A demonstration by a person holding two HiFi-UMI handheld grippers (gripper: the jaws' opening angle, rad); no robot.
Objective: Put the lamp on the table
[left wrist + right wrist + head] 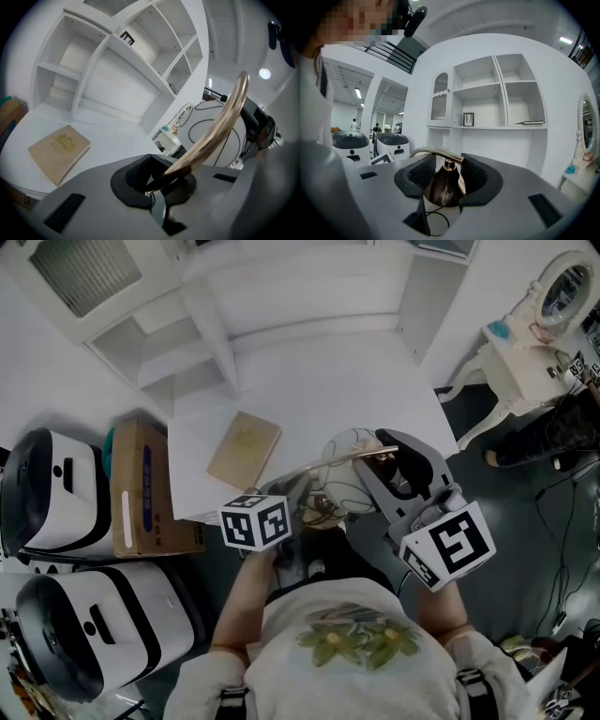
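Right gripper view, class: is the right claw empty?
No, the right claw is closed on the lamp, whose dark bronze cap sits between its pads.

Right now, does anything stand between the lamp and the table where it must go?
Nothing visible does. The lamp, held in the left gripper and right gripper, hangs at the near edge of the table. Only a tan book lies there, off to the left; the surface ahead looks free.

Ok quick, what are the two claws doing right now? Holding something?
Left claw: closed on the lamp, gripping its curved brass arm.
Right claw: closed on the same lamp, around its dark bronze cap.
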